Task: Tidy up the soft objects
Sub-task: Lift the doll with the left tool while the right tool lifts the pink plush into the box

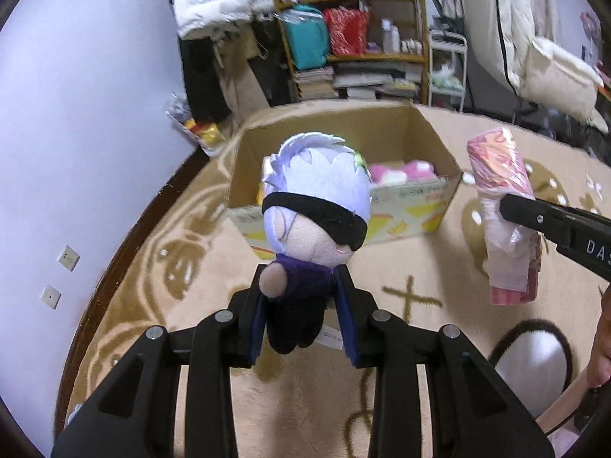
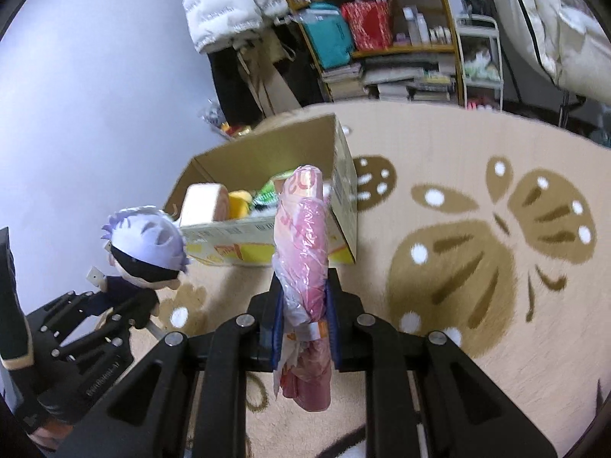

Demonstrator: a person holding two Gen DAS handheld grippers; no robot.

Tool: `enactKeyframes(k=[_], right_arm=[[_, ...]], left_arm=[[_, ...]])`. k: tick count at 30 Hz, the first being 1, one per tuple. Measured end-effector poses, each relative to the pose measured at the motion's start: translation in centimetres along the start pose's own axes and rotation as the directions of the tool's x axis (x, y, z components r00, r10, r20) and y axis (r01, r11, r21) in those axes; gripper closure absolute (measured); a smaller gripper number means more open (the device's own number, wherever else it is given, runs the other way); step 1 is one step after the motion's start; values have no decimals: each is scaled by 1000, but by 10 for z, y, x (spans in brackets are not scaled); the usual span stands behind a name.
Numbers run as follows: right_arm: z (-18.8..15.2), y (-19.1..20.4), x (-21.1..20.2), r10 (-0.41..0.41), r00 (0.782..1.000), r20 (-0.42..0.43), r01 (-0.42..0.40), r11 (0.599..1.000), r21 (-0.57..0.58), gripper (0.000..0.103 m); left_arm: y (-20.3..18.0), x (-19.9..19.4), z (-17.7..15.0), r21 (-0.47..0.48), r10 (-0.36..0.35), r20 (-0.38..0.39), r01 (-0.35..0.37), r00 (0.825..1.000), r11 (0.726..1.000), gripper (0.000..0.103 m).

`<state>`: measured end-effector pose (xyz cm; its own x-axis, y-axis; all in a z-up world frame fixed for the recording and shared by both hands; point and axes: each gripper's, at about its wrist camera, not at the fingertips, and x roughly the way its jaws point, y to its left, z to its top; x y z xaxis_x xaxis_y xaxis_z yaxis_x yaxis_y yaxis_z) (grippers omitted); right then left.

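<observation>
Plush doll (image 1: 313, 221): you're holding it upright in the air by its dark body, its blindfolded, lilac-haired head sticking up in front of the box.
Left gripper (image 1: 305, 316): you're clamping its pads tight on the doll's torso.
Pink roll (image 2: 305, 267): you're carrying this plastic-wrapped bundle upright, beside the doll.
Right gripper (image 2: 305, 324): you're squeezing it closed around the roll's lower half.
Cardboard box (image 1: 412, 198): sitting open on the rug just beyond both grippers, already holding pink, yellow and green soft toys.
Rug (image 2: 458, 267): beige with brown butterfly patterns, lying under everything.
</observation>
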<state>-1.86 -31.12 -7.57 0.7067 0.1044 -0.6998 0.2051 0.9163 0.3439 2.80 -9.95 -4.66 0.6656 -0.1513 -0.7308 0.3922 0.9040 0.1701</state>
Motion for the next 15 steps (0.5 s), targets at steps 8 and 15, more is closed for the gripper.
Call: enactKeyframes(k=[8, 15], right_arm=[[11, 22, -20, 5, 994, 106, 3, 997, -82, 83], [21, 36, -31, -2, 982, 191, 26, 992, -122, 83]], left_arm=[[24, -18, 19, -61, 17, 69, -13, 997, 998, 72], [31, -14, 42, -71, 61, 116, -53, 991, 996, 72]])
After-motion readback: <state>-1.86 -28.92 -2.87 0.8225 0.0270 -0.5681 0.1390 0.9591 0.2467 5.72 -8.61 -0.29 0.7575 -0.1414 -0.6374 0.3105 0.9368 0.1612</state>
